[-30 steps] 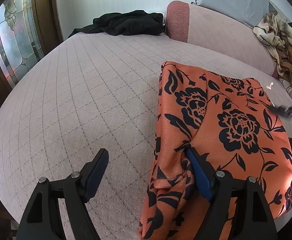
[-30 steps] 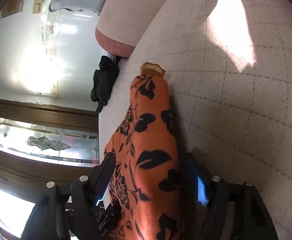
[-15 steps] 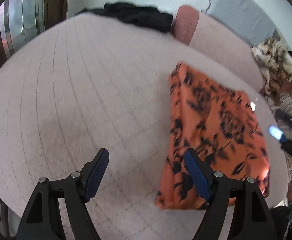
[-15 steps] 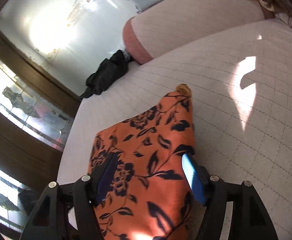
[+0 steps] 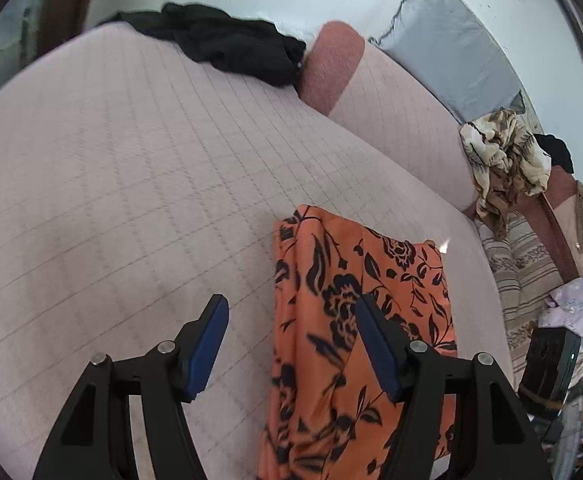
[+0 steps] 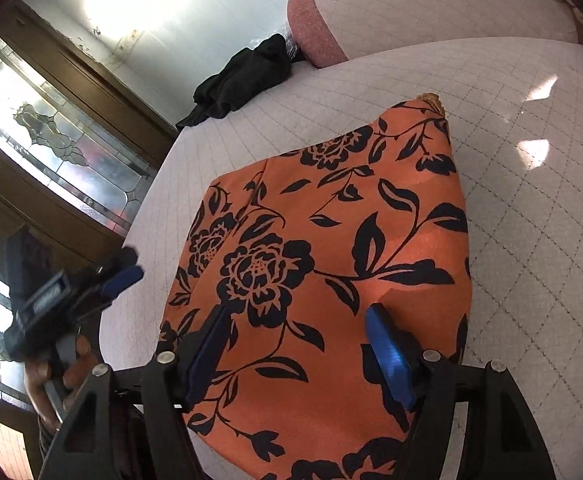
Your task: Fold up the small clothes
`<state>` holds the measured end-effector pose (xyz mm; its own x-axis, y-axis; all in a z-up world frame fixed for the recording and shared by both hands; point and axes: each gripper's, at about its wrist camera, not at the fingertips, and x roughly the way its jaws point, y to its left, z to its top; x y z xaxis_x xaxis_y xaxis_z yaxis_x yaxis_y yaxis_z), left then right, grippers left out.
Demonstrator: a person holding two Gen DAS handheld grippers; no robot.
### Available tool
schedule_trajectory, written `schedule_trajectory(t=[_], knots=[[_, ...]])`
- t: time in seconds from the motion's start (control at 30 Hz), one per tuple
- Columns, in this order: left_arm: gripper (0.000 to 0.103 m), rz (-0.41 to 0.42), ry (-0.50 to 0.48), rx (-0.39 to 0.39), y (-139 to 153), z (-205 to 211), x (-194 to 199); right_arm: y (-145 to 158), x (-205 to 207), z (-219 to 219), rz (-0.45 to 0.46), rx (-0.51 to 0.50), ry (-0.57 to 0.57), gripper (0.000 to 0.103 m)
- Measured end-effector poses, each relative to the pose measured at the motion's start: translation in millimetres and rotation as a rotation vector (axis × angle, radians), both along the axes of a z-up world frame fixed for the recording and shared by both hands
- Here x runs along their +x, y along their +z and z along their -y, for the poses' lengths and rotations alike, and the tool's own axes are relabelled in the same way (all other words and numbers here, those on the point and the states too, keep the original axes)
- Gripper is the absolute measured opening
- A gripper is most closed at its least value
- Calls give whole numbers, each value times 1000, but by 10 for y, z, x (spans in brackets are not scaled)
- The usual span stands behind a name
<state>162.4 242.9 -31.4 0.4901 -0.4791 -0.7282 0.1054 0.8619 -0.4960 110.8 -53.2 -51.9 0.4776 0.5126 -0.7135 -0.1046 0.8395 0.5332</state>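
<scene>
The orange garment with black flowers (image 5: 351, 320) lies folded flat on the pink quilted bed (image 5: 131, 200). My left gripper (image 5: 291, 320) hovers over its left edge. Its jaws are closing, and the pads (image 5: 207, 340) press on nothing. In the right wrist view the garment (image 6: 331, 240) fills the middle. My right gripper (image 6: 297, 332) hangs above its near part with jaws opening, and the cloth lies below them ungripped. That view also shows the left gripper (image 6: 91, 280) at the far left, held by a hand (image 6: 47, 376).
A black garment (image 5: 227, 44) lies at the bed's far edge beside a pink bolster (image 5: 331, 64). A grey pillow (image 5: 451, 60) and a cream patterned cloth (image 5: 499, 160) sit at the back right. A leaded-glass door (image 6: 51, 140) stands to the left.
The right gripper has let the cloth go, rolled level and lifted back. The left gripper has drawn back from the bunched edge, its jaws narrower. The garment now lies flat.
</scene>
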Motion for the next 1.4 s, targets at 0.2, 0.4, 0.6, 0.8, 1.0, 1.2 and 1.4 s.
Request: schedule_trajectory(t=[0.2, 0.4, 0.6, 0.8, 1.0, 1.2, 1.4], knots=[[52, -177, -71, 20, -547, 206, 682, -34, -39, 81, 12, 45, 8, 74], [51, -79, -40, 20, -196, 54, 312, -46, -45, 104, 15, 58, 20, 74], [52, -20, -108, 89, -59, 165, -508, -49, -52, 111, 18, 70, 2, 76], [52, -93, -47, 158, -314, 121, -900, -26, -30, 98, -7, 61, -2, 76], [63, -76, -41, 199, -383, 162, -1189, -55, 27, 148, -33, 97, -23, 76], [65, 44, 18, 98, -147, 0, -1347, -51, 44, 126, -32, 73, -10, 77], [74, 117, 94, 81, -87, -246, -1443, -64, 56, 132, -38, 91, -4, 78]])
